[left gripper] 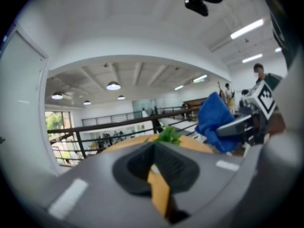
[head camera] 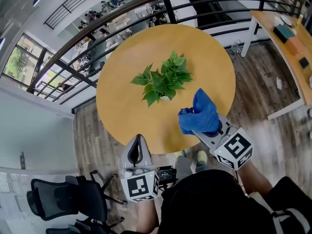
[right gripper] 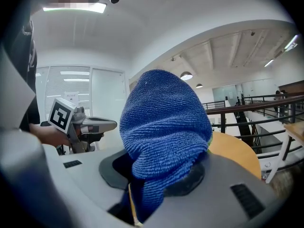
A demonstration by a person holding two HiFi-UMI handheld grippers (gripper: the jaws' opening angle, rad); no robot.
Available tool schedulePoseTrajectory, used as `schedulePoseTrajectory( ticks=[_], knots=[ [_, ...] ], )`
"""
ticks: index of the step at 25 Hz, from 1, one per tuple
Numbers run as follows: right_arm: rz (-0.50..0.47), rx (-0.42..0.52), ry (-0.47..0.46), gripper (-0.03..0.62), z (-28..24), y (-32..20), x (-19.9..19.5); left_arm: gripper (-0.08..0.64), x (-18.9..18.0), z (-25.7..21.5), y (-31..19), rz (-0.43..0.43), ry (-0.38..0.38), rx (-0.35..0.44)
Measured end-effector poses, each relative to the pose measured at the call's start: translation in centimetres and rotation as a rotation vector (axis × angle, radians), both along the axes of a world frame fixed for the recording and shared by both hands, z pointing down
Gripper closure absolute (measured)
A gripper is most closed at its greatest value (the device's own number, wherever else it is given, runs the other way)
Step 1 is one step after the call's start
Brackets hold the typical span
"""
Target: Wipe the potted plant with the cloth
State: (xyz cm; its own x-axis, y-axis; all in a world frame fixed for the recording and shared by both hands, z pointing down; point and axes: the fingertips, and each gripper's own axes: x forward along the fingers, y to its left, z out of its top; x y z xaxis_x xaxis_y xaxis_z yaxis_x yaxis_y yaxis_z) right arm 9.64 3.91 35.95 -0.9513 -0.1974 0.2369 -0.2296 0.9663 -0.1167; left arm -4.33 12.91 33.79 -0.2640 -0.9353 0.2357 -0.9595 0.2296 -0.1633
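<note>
A small leafy green potted plant (head camera: 163,82) stands near the middle of a round wooden table (head camera: 117,106). My right gripper (head camera: 199,126) is shut on a bunched blue cloth (head camera: 200,113), held just over the table's near right edge, a short way from the plant. In the right gripper view the cloth (right gripper: 164,122) bulges up out of the jaws and hides the plant. My left gripper (head camera: 138,145) hovers at the table's near edge, shut and holding nothing. In the left gripper view the plant (left gripper: 168,135) shows beyond the jaws, with the cloth (left gripper: 213,122) to its right.
A dark metal railing (head camera: 122,13) curves round the far side of the table, with a lower floor beyond it. A wooden desk (head camera: 287,38) with boxes stands at the right. Black office chairs (head camera: 68,199) sit at the lower left. The floor is wood planks.
</note>
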Motion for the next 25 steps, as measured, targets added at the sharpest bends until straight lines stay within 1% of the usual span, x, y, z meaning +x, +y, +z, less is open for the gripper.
schedulePoseTrajectory(
  ticks=[6, 17, 25],
  knots=[
    [0.024, 0.009, 0.02, 0.459, -0.1, -1.6, -2.0, 0.56, -2.6, 0.0, -2.0, 0.024, 0.02, 0.015],
    [0.084, 0.029, 0.044, 0.459, -0.4, -3.6, -6.7, 0.56, -7.7, 0.7, -5.5, 0.105, 0.042, 0.018],
    [0.133, 0.044, 0.072, 0.459, -0.4, -4.7, -9.7, 0.56, -12.0, 0.7, -7.5, 0.14, 0.065, 0.045]
  ],
)
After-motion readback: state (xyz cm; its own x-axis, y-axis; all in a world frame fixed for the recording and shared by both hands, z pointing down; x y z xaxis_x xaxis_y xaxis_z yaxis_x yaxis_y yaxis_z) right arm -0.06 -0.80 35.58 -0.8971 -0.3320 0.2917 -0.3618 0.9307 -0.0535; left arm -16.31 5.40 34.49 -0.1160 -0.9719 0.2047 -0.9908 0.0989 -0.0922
